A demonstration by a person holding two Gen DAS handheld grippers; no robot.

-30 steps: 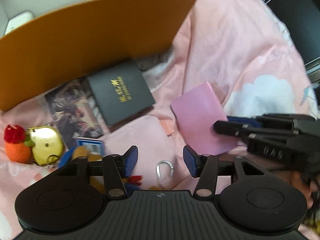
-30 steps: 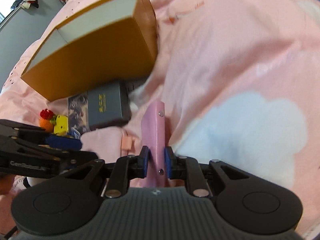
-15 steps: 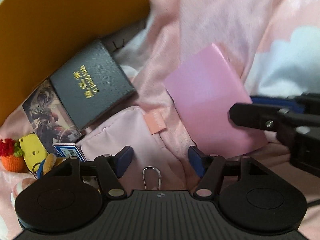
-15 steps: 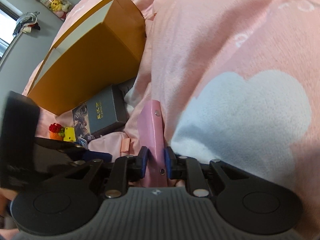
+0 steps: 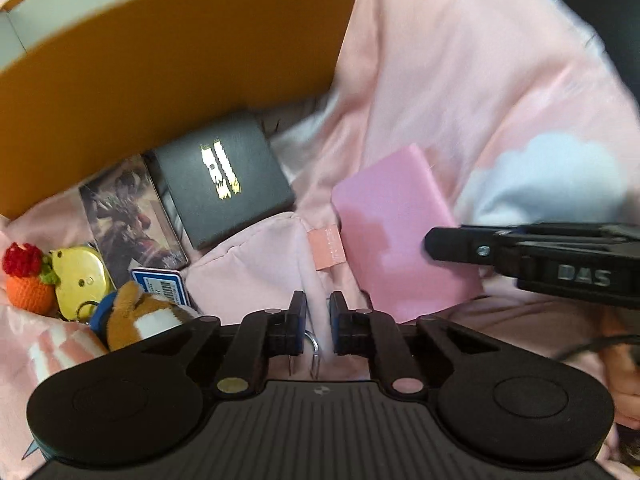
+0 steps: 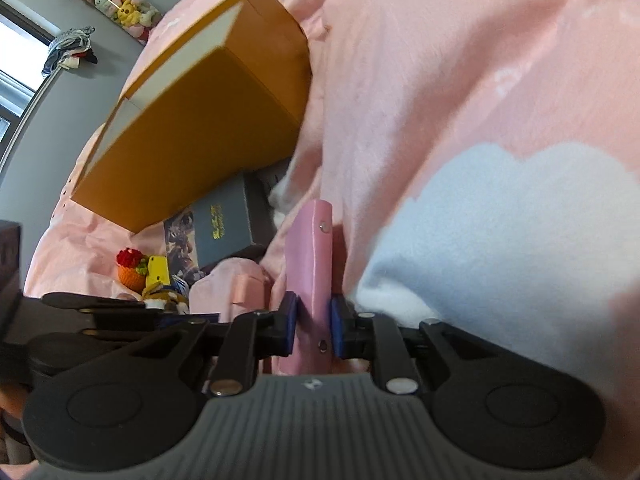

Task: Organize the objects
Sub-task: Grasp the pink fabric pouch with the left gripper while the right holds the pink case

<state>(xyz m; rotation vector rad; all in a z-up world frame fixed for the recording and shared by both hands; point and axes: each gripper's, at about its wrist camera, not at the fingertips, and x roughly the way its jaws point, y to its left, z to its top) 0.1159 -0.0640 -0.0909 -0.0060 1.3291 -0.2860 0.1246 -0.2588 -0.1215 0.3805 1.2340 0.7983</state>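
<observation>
My left gripper [image 5: 318, 320] points down at a pale pink fabric pouch [image 5: 256, 264] on the bed. Its jaws are closing, and a fold of the pouch is pinched between the pads, with a silver clip [image 5: 313, 346] just behind them. My right gripper [image 6: 314, 320] is shut on a flat pink case [image 6: 310, 264] and holds it on edge. In the left wrist view the same pink case [image 5: 392, 232] lies to the right of the pouch, with my right gripper [image 5: 430, 244] clamped on its near corner.
A large orange box [image 5: 160, 80] stands at the back left on the pink blanket [image 5: 460, 80]. In front of it lie a black book [image 5: 224, 184], a picture card [image 5: 128, 216], a crochet fruit [image 5: 28, 284], a yellow charm [image 5: 78, 280] and a small plush [image 5: 140, 316].
The left gripper's jaws went from wide open to nearly together, closing on the pouch fabric over the clip. The right gripper kept its hold on the pink case.
</observation>
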